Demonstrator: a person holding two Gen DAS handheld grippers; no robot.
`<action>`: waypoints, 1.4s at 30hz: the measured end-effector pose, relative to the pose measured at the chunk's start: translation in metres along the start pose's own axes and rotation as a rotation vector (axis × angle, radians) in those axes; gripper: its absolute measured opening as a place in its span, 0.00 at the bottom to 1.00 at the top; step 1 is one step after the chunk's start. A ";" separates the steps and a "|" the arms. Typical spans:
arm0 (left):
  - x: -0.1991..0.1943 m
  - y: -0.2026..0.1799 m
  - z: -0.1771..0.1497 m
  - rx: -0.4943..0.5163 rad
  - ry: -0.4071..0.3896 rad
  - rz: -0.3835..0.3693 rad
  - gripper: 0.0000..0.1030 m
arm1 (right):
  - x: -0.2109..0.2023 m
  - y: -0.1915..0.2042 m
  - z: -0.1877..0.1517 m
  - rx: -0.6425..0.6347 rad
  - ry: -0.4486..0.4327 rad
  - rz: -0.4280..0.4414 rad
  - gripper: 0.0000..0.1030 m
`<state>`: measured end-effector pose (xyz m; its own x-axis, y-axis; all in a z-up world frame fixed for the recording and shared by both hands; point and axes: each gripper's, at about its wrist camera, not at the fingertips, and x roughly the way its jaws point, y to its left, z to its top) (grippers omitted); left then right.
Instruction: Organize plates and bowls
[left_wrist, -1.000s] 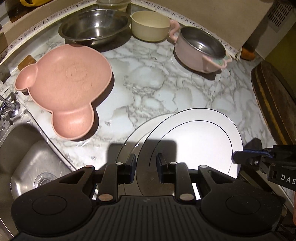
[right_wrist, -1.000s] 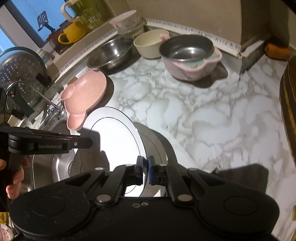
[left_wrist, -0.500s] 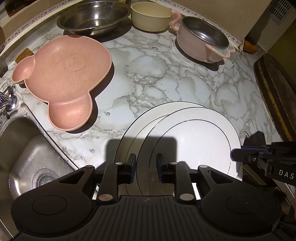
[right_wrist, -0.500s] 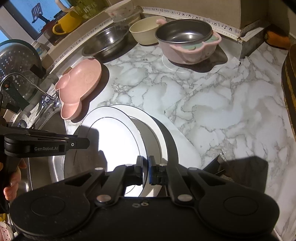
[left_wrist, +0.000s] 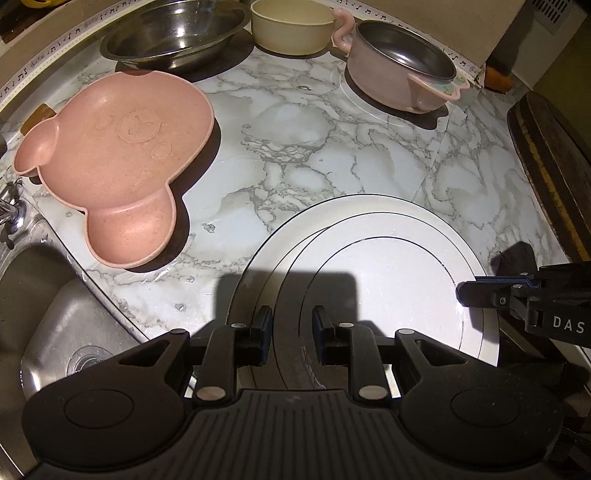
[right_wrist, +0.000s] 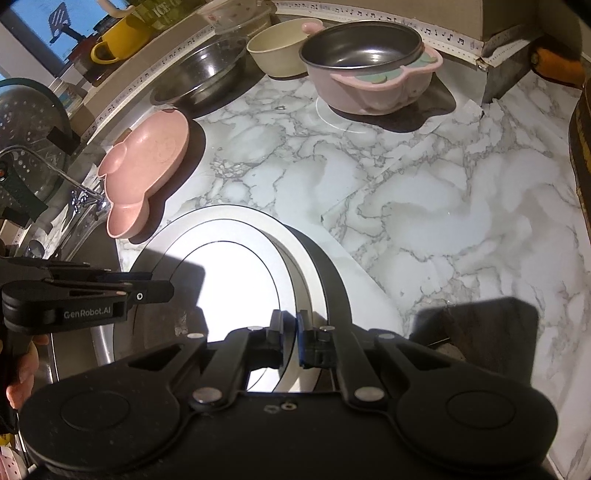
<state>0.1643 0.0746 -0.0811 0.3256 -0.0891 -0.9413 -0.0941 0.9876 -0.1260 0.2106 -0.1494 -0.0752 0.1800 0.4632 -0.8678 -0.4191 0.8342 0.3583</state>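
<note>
A white plate (left_wrist: 388, 277) with thin black rings hangs tilted over a second white plate (left_wrist: 291, 240) that lies on the marble counter. My left gripper (left_wrist: 291, 336) is shut on the upper plate's left rim, low and close to the lower plate. My right gripper (right_wrist: 290, 328) is shut on the opposite rim, which stands higher and throws a dark shadow onto the lower plate (right_wrist: 373, 299). Each gripper shows in the other's view: the right gripper (left_wrist: 461, 295) at the plate's right edge, the left gripper (right_wrist: 162, 284) at the upper plate's (right_wrist: 229, 280) left edge.
A pink bear-shaped plate (left_wrist: 122, 155) lies left of the plates. Along the back wall stand a steel bowl (left_wrist: 173, 29), a cream bowl (left_wrist: 291, 29) and a pink bowl with a steel liner (left_wrist: 399, 74). The sink (left_wrist: 44, 314) is at near left, a dark wooden board (left_wrist: 546, 166) at right.
The right gripper and the upper plate's right rim have sunk a little toward the lower plate. More of the lower plate's far rim shows. Both grips are unchanged.
</note>
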 end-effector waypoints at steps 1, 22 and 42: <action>0.000 0.000 0.000 -0.001 0.000 -0.002 0.22 | 0.001 -0.001 0.000 0.000 0.000 -0.002 0.08; -0.015 -0.010 -0.008 0.029 -0.066 -0.065 0.22 | 0.006 0.002 0.000 -0.025 -0.002 -0.020 0.05; -0.064 0.007 -0.022 -0.034 -0.240 -0.068 0.37 | -0.041 0.046 0.014 -0.226 -0.100 -0.015 0.36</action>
<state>0.1226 0.0844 -0.0288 0.5456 -0.1184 -0.8296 -0.0941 0.9750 -0.2011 0.1967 -0.1259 -0.0186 0.2701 0.4878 -0.8301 -0.6019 0.7585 0.2498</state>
